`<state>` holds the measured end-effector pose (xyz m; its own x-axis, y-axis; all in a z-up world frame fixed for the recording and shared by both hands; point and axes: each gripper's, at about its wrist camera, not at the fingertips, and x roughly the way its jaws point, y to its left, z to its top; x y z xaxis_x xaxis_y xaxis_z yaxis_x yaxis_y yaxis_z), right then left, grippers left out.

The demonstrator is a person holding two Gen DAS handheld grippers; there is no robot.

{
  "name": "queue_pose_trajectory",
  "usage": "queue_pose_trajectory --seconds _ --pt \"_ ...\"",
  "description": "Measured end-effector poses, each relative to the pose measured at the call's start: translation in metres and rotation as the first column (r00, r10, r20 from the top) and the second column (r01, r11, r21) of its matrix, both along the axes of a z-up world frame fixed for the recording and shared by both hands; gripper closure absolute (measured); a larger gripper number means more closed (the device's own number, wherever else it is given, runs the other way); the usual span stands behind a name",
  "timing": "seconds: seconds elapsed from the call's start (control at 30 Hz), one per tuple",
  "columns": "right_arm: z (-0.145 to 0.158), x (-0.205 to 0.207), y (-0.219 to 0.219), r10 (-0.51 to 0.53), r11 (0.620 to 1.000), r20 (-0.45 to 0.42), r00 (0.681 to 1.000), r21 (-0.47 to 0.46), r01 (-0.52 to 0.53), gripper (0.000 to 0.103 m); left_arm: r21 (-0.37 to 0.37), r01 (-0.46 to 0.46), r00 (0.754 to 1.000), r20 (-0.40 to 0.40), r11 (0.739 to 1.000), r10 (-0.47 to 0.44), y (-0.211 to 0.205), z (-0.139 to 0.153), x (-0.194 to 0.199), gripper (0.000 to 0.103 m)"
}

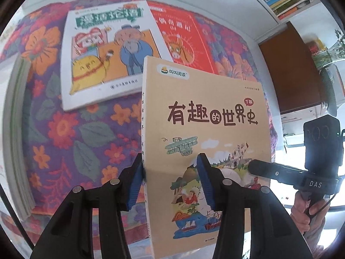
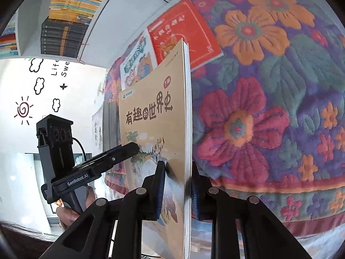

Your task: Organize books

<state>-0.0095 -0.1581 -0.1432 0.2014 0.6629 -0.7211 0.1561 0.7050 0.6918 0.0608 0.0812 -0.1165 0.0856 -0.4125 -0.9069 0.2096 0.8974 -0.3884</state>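
Tan book (image 1: 207, 133), held upright over the flowered cloth (image 1: 71, 133): left gripper (image 1: 172, 181) pinches its spine edge, right gripper (image 2: 177, 185) its page edge. White book (image 1: 105, 54), red book (image 1: 187, 41) flat near far edge. Only right view shows shelf books (image 2: 71, 10); tan book's lower edge cut off

tan book (image 1: 204, 129): 有趣的世界史 | right tongs (image 1: 258, 168): DAS | left tongs (image 2: 129, 149): GenRobot.AI

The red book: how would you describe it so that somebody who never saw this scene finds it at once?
Look at the flowered cloth covering the surface. Two books lie flat on it, side by side, beyond the tan book that the hand-held grippers hold upright. The red book is partly tucked under the white book; its plain red cover with gold print and a cartoon animal head sets it apart.
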Motion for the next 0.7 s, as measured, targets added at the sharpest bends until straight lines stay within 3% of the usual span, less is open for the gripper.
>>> queue_pose_trajectory --seconds 0.13,0.7 --pt "0.009 0.007 0.012 -0.001 1.000 0.004 1.000 0.004 0.001 0.081 -0.022 -0.038 0.999 -0.034 0.999 0.037 0.017 0.007 0.007 0.058" --pt "0.030 0.034 0.084 0.055 0.998 0.025 0.998 0.018 -0.056 0.080 -0.028 -0.107 0.994 0.014 0.994 0.108 0.089 0.037 0.013 0.058"
